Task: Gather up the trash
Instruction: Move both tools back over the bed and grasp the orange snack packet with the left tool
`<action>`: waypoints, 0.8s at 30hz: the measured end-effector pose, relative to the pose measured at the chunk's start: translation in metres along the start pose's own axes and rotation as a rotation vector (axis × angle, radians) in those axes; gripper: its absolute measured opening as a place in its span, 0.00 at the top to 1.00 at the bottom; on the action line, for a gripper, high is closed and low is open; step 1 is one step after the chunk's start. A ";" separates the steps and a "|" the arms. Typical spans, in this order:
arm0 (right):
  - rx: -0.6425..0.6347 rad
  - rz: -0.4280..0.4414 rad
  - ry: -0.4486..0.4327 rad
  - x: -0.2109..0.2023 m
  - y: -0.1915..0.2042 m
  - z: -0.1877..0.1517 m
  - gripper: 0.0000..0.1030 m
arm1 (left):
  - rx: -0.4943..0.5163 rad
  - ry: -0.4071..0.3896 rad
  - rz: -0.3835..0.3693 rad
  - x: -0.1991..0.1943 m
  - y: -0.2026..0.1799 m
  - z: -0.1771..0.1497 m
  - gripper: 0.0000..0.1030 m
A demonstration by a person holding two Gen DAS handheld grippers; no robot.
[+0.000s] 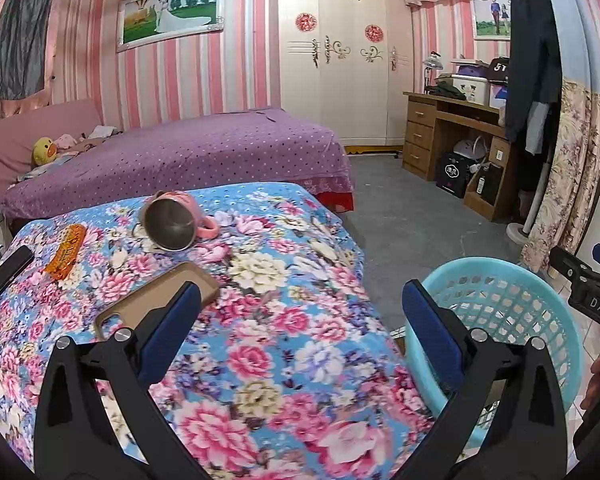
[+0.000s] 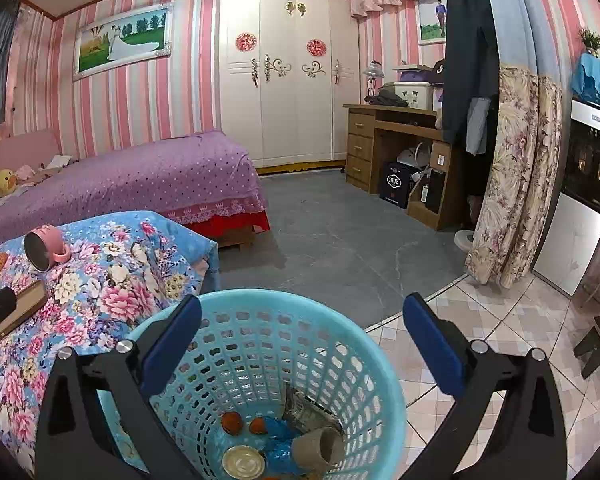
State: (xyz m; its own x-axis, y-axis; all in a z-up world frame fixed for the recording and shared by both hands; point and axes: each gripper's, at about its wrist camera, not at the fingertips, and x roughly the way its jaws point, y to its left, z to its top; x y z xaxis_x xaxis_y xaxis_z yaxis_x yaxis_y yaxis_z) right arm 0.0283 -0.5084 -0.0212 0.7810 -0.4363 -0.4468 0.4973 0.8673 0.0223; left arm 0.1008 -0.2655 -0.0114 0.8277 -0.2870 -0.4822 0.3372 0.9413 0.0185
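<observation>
Evidently mid drop-off: right gripper [image 2: 302, 322] hangs wide and empty over the blue basket [image 2: 384, 392] holding trash at 6 o'clock, left gripper [image 1: 300, 312] likewise wide over the floral table [image 1: 284, 340], so next likely means reaching the orange wrapper [image 1: 66, 252] at 10 o'clock.
</observation>
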 end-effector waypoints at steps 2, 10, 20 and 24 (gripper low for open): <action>0.001 0.008 0.000 0.000 0.006 0.001 0.04 | -0.005 -0.002 0.008 -0.001 0.007 0.001 0.05; 0.034 0.045 0.000 0.002 0.031 0.006 0.04 | -0.017 -0.005 0.055 -0.004 0.046 0.004 0.05; -0.012 0.093 0.007 0.009 0.091 0.008 0.04 | -0.039 0.001 0.169 0.002 0.126 0.007 0.05; -0.036 0.122 0.014 0.013 0.117 0.007 0.04 | -0.064 0.015 0.201 0.005 0.155 0.006 0.05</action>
State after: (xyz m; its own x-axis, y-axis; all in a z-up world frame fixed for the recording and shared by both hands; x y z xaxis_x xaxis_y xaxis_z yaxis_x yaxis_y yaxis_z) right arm 0.0988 -0.4138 -0.0183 0.8291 -0.3241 -0.4555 0.3852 0.9217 0.0454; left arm 0.1600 -0.1219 -0.0060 0.8686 -0.0902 -0.4872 0.1365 0.9888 0.0602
